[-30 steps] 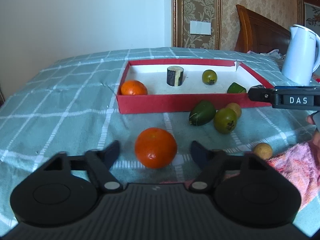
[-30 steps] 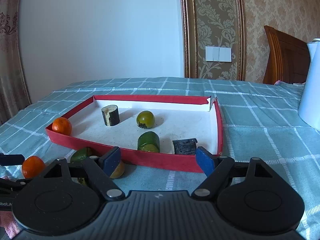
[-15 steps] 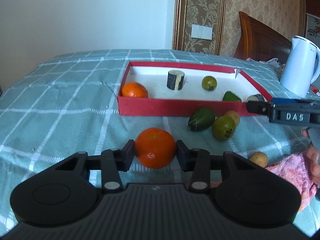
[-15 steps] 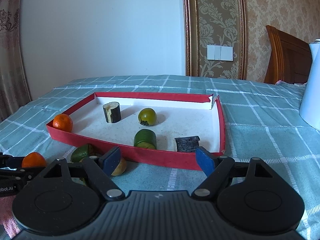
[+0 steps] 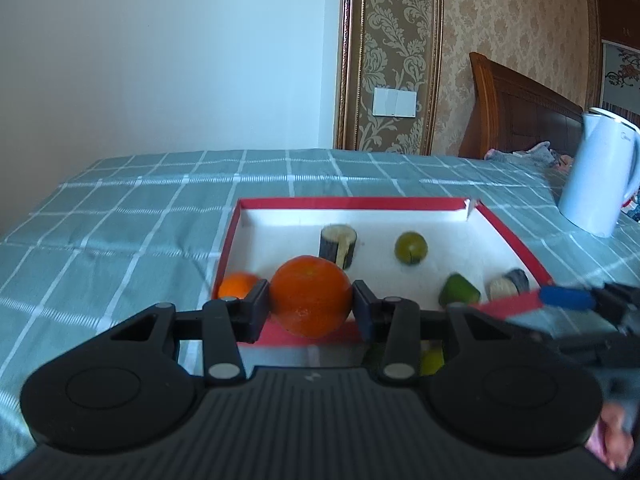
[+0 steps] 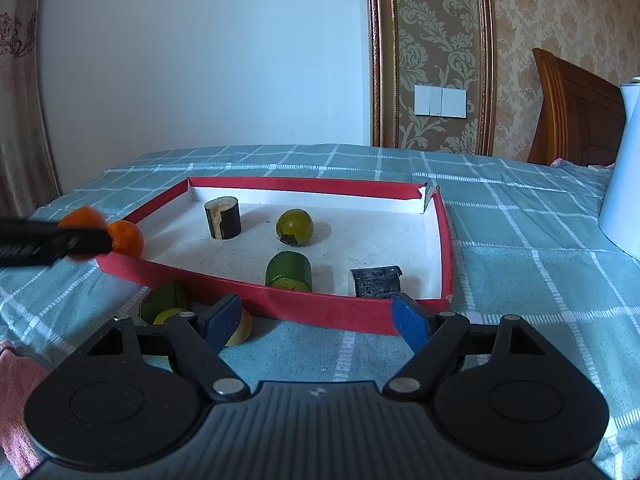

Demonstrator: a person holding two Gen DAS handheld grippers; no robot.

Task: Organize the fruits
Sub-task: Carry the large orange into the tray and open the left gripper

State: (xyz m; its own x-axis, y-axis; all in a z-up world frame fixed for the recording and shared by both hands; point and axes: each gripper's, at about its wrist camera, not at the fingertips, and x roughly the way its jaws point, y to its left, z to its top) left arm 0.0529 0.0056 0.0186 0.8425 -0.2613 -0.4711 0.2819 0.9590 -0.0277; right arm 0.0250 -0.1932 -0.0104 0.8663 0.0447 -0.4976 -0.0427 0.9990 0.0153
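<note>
A home bedroom: wooden headboard (image 5: 520, 116), damask wallpaper (image 5: 516, 40), checked bedspread (image 5: 160, 208), curtain (image 6: 20, 100).

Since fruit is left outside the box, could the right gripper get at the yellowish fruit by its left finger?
Probably yes: the right gripper is open and empty, and the yellowish fruit lies on the cloth beside its finger, nothing between them.

Both grippers are matte black plastic. The left gripper (image 5: 311, 307), low in its frame, has a ribbed central housing, two round side discs with raised circles, triangular cut-outs and silver pivot screws — its fingers are black. The right gripper (image 6: 316, 320) has the same build, but blue pads (image 6: 408, 322) — a small lightning mark sits on its housing.
</note>
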